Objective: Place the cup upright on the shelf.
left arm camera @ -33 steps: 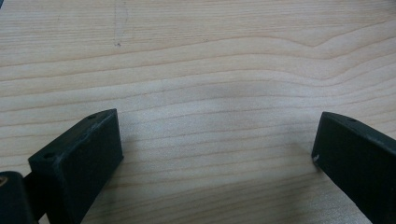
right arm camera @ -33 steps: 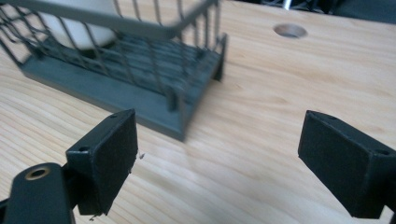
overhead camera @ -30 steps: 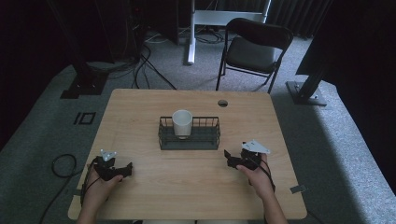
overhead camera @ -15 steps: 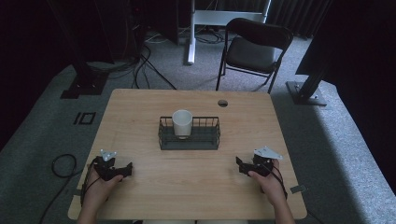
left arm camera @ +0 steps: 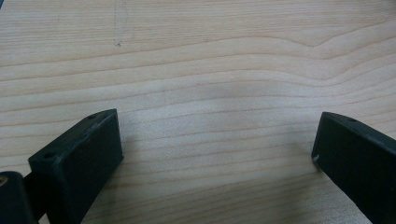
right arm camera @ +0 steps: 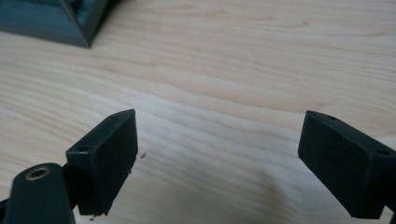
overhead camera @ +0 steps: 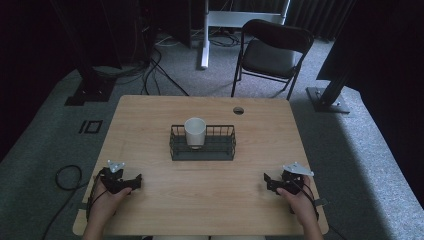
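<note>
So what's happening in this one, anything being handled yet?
Nothing is held. A person rests the left tongs and right tongs on the wooden table near its front corners, both open with bare wood between the jaws. A white cup stands upright in the black wire basket at the table's middle, apart from both.

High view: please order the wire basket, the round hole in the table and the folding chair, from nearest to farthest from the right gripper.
From the right gripper:
1. Wire basket, at the table's middle, holding a white cup.
2. Round hole, near the table's far edge.
3. Folding chair, on the floor beyond the table.
</note>
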`<move>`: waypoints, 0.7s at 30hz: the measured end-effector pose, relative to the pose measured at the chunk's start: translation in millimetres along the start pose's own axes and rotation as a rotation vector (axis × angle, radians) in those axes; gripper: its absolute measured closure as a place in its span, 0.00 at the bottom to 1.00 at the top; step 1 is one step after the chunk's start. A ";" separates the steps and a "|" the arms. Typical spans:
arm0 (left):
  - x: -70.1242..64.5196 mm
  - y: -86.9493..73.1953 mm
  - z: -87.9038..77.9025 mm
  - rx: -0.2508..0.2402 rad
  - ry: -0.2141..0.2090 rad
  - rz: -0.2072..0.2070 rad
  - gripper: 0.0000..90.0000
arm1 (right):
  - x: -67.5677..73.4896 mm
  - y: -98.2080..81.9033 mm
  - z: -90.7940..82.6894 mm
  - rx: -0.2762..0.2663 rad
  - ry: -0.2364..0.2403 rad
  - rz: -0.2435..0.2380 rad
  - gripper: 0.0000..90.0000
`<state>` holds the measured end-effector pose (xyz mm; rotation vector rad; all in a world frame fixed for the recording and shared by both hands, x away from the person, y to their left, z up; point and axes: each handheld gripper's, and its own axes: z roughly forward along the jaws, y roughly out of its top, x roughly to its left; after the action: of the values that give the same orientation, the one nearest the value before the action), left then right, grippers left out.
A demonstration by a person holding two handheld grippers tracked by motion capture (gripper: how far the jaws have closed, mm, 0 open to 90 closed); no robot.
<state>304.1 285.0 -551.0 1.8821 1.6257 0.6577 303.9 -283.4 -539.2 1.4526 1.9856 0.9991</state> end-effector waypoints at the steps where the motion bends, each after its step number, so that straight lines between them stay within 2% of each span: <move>1: 0.0 0.0 0.0 0.000 0.000 0.000 0.02 | -2.8 -2.4 -0.9 0.008 -0.001 0.022 0.13; 4: 0.0 0.0 0.0 0.000 0.000 0.000 0.02 | -7.4 -6.4 -2.0 0.026 -0.004 0.046 0.13; 6: 0.0 0.0 0.0 0.000 0.000 0.000 0.02 | -8.5 -8.1 -2.1 0.033 -0.007 0.045 0.13; 7: 0.0 0.0 0.0 0.000 0.000 0.000 0.02 | -9.4 -11.7 -1.7 0.055 -0.025 0.021 0.13; 9: 0.0 0.0 0.0 0.000 0.000 0.000 0.02 | -8.7 -16.8 0.0 0.095 -0.031 -0.006 0.14; 21: -0.1 -0.1 0.0 -0.001 0.000 0.000 0.02 | -7.6 -17.7 0.6 0.095 -0.033 -0.011 0.12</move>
<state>304.0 284.9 -551.1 1.8816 1.6256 0.6583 296.3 -293.4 -553.8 1.4963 2.0401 0.8809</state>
